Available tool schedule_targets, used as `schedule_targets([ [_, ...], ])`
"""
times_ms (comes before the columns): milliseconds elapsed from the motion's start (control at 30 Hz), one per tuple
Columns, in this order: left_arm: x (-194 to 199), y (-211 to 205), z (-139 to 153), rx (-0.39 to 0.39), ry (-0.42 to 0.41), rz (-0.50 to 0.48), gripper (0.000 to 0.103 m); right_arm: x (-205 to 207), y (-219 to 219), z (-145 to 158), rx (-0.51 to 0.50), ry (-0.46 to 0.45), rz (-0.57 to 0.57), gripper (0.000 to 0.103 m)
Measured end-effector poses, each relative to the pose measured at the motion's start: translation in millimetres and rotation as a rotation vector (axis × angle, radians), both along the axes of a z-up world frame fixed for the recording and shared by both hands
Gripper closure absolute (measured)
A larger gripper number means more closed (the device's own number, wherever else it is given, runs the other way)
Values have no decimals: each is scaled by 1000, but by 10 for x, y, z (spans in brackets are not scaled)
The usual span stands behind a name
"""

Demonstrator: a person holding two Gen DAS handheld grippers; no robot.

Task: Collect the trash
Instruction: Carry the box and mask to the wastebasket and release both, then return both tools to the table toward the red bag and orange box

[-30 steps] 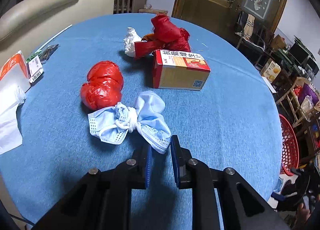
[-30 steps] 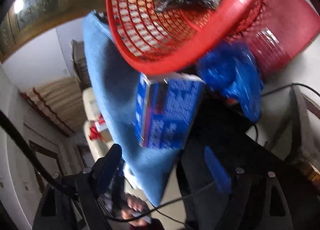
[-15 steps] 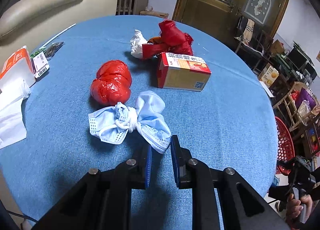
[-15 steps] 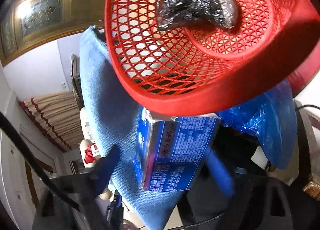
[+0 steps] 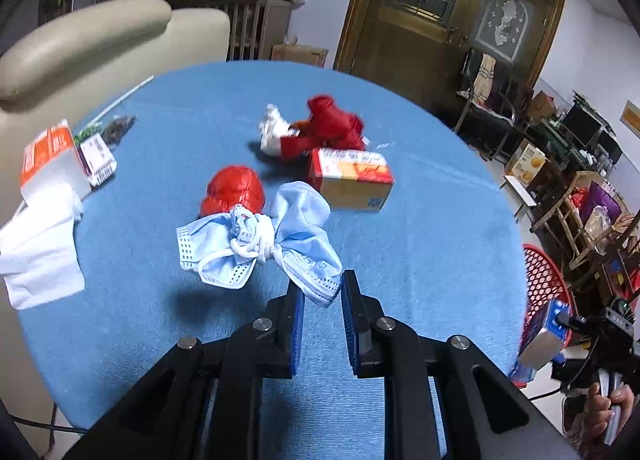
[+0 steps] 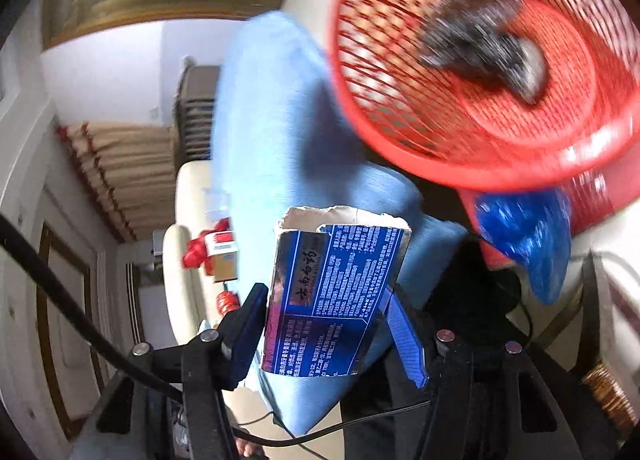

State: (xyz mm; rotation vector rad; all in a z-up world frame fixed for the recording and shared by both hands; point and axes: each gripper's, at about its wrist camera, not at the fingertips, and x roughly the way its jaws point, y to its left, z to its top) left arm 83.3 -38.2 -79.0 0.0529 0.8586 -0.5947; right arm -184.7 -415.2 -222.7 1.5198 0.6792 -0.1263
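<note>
Between left gripper [image 5: 322, 296] jaws: mask bundle [image 5: 260, 242]; right gripper [image 6: 326, 324] grips blue box [image 6: 336, 296].

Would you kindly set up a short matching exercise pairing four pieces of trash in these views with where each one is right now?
Things:
1. blue face mask
2. blue carton
3. dark crumpled bag
4. red and tan box

Places:
A. lying in the red basket
B. pinched at one corner by the left gripper
C. resting on the blue tablecloth
D. between the right gripper's fingers

Pairs: 1-B, 2-D, 3-A, 4-C
</note>
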Motion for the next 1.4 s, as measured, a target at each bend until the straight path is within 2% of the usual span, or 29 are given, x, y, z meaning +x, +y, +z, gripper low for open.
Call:
schedule_targets([
  [100,-65,-103,174,-9,-30,-27,84,2,-98,317,-98,-45,11,40],
  [200,-207,-373,357,-6,-78,-100,84,-73,-253,701,-254,-83,-1,40],
  [300,-441,-814,488,7,-100,-229,84,-285,-414,1009,-422,-80,-25,40],
  [400,-722,-1300,566,16,-115,-357,84,-480,-551,1152,-530,-47,-52,40],
  [467,-925,-1664,593,21,-111,-448,84,-653,-603,1214,-559,-35,-69,40],
  [600,-1189,-2283,559,52,-97,-564,84,-894,-765,1223,-610,4,-103,38],
  [733,-1350,-2839,355,121,-64,-641,84,-999,-908,1091,-606,54,-123,37],
  [867,-1433,-3236,95,182,16,-710,81,-1073,-1043,916,-567,97,-141,34],
  [900,-1444,-3296,42,193,38,-730,74,-1091,-1056,871,-566,105,-140,33],
  [933,-1463,-3371,-14,204,69,-752,58,-1084,-1093,828,-560,107,-139,32],
  [1000,-1504,-3419,-55,207,88,-762,46,-1056,-1162,809,-544,114,-137,29],
  [1100,-1512,-3331,-16,212,49,-765,46,-1058,-1233,799,-532,115,-140,28],
  [1200,-1436,-3088,72,210,-11,-730,46,-1039,-1251,894,-578,106,-137,28],
  [1267,-1284,-2852,108,203,-27,-684,46,-1019,-1226,996,-606,89,-134,28],
  [1400,-956,-2271,226,172,-58,-517,46,-864,-1101,1233,-663,41,-108,28],
])
